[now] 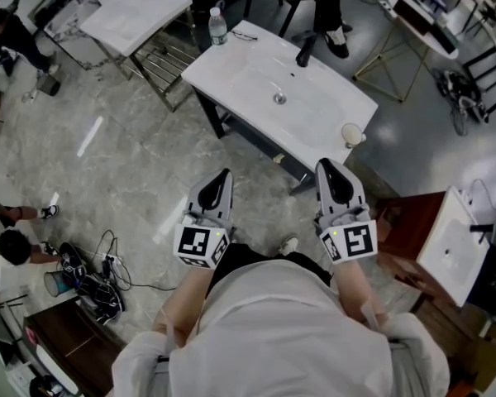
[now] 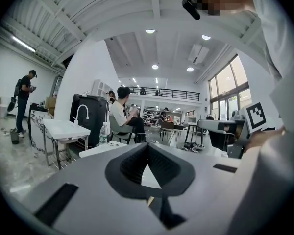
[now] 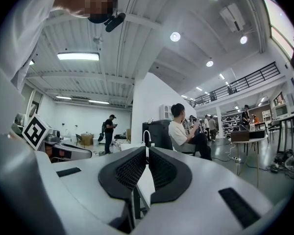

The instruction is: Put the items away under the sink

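A white sink counter on dark legs stands ahead of me. On it are a clear water bottle, a pair of glasses, a black faucet and a round cup near the right corner. My left gripper and right gripper are held side by side short of the counter's near edge, both shut with nothing in them. In the left gripper view the jaws meet, with the bottle beyond. The right gripper view shows the jaws pressed together.
A second white sink unit on a metal frame stands at the back left, and another basin with brown cabinets at the right. Cables and bags lie on the floor at left. People sit and stand around the room.
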`<state>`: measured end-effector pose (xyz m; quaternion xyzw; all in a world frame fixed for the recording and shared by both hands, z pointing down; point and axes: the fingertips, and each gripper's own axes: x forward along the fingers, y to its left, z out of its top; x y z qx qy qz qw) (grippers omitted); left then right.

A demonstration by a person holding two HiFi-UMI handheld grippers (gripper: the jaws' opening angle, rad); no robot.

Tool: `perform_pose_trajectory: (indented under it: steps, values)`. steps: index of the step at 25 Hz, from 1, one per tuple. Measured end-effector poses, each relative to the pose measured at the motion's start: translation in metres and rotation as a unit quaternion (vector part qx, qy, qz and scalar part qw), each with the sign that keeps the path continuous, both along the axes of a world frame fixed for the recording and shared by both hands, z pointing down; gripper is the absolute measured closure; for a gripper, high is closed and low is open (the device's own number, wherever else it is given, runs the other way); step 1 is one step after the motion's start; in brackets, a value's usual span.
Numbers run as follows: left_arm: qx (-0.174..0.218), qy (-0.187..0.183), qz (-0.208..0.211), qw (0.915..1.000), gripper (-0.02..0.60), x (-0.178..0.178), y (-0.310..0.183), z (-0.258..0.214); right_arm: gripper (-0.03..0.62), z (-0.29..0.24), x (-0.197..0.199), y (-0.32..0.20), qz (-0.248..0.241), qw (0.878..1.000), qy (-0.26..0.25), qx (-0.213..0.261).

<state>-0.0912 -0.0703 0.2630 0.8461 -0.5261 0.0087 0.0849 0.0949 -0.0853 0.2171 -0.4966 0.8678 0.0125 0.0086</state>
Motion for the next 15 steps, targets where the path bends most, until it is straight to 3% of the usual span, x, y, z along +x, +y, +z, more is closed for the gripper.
perform_pose_trajectory:
  steps: [9, 15]
  values:
    - [0.003, 0.002, -0.006, 1.0, 0.578, -0.007, 0.0039, -0.0031, 0.551, -0.007, -0.0019, -0.0024, 0.0, 0.999, -0.035, -0.007]
    - [0.003, 0.003, -0.006, 1.0, 0.578, -0.0072, 0.0025, -0.0014, 0.551, -0.0072, -0.0046, -0.0022, -0.007, 1.0, -0.03, -0.006]
